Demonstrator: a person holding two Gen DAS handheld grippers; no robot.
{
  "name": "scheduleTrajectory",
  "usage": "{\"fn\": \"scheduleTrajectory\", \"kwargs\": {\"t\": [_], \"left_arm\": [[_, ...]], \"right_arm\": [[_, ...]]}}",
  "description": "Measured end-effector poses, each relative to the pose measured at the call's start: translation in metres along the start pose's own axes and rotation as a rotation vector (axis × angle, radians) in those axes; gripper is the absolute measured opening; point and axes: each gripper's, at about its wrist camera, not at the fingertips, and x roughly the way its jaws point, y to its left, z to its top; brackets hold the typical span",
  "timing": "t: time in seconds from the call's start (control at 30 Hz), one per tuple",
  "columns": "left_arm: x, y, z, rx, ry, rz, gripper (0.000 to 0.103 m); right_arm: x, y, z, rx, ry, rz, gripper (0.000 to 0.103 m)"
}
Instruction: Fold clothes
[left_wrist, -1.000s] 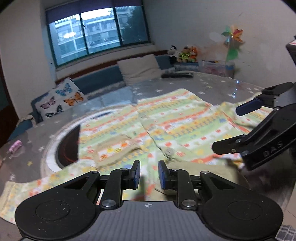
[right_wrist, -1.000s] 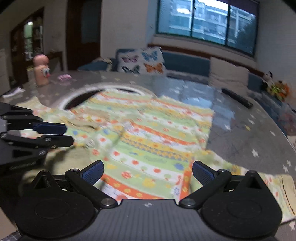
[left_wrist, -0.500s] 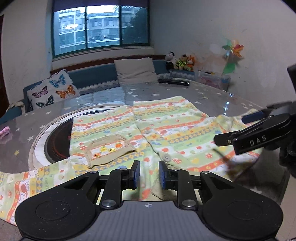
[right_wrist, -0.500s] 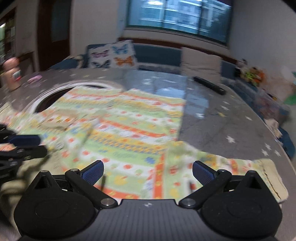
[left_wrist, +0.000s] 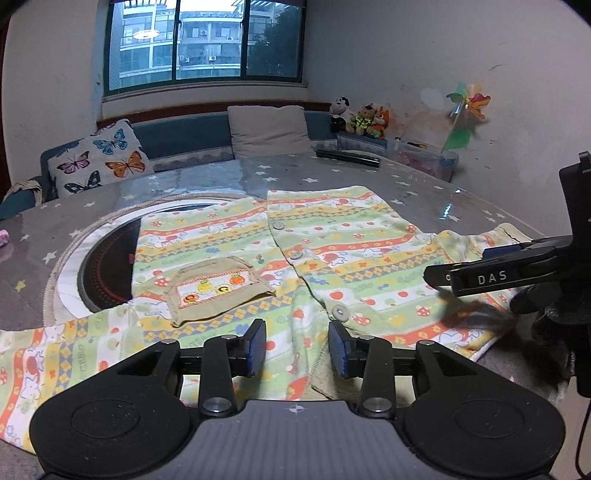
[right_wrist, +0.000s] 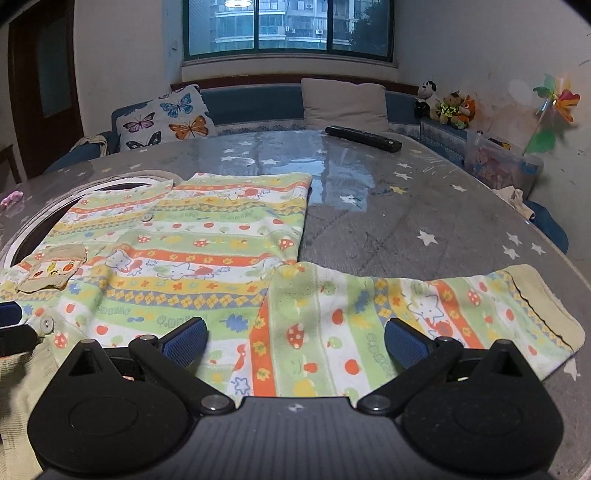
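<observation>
A child's striped green, orange and yellow buttoned shirt lies flat and face up on the grey star-print table, with a beige chest pocket. My left gripper is partly open and empty, low over the collar end. The right gripper's fingers show at the right edge of the left wrist view. In the right wrist view the shirt spreads left. Its long sleeve stretches right, ending in a beige cuff. My right gripper is wide open and empty over the sleeve near the armpit.
A round white-rimmed dark hob lies under the shirt's left part. A black remote lies at the table's far side. A clear plastic box, a pinwheel, plush toys and sofa cushions stand behind.
My left gripper has opened from nearly shut to partly open and has turned level with the table. My right gripper has swung right, from over the shirt body to over the sleeve.
</observation>
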Motion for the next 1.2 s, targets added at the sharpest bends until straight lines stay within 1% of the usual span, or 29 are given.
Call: {"fn": "scheduleTrajectory", "kwargs": {"t": [0.03, 0.13, 0.3, 0.5, 0.53, 0.63, 0.67, 0.8, 0.9, 0.97, 1.1, 1.2], "left_arm": [[0.0003, 0.0002, -0.0001, -0.005, 0.003, -0.005, 0.046], [0.0017, 0.0022, -0.0008, -0.016, 0.009, -0.013, 0.048], [0.0047, 0.0048, -0.0010, -0.028, 0.018, -0.017, 0.054], [0.0050, 0.0015, -0.0020, -0.014, 0.020, -0.015, 0.067], [0.0055, 0.0010, -0.0021, -0.012, 0.021, -0.012, 0.071], [0.0063, 0.0001, -0.0023, -0.009, 0.023, -0.002, 0.075], [0.0063, 0.0005, -0.0023, -0.010, 0.025, 0.001, 0.078], [0.0069, -0.0003, -0.0028, -0.005, 0.031, 0.014, 0.085], [0.0072, -0.0017, -0.0037, 0.003, 0.038, 0.031, 0.091], [0.0079, -0.0024, -0.0041, 0.004, 0.046, 0.042, 0.098], [0.0082, -0.0012, -0.0048, -0.006, 0.056, 0.063, 0.103], [0.0083, -0.0019, -0.0053, -0.006, 0.063, 0.088, 0.103]], "right_arm": [[-0.0001, 0.0004, 0.0000, 0.000, -0.001, 0.000, 0.103], [-0.0002, 0.0009, 0.0001, -0.001, -0.002, -0.002, 0.103], [0.0002, 0.0019, -0.0005, -0.001, -0.004, -0.006, 0.103], [0.0008, 0.0017, -0.0010, 0.001, -0.009, -0.005, 0.103], [0.0008, 0.0017, -0.0011, 0.001, -0.010, -0.005, 0.103], [0.0008, 0.0015, -0.0012, 0.001, -0.011, -0.005, 0.103], [0.0007, 0.0015, -0.0014, 0.002, -0.011, -0.004, 0.103], [0.0004, 0.0015, -0.0016, 0.002, -0.011, -0.004, 0.103], [0.0000, 0.0012, -0.0014, 0.001, -0.010, -0.002, 0.103], [-0.0004, 0.0008, -0.0014, 0.000, -0.009, 0.001, 0.103], [-0.0007, 0.0005, -0.0014, -0.004, -0.008, 0.005, 0.103], [-0.0011, 0.0002, -0.0011, -0.008, -0.004, 0.009, 0.103]]}}
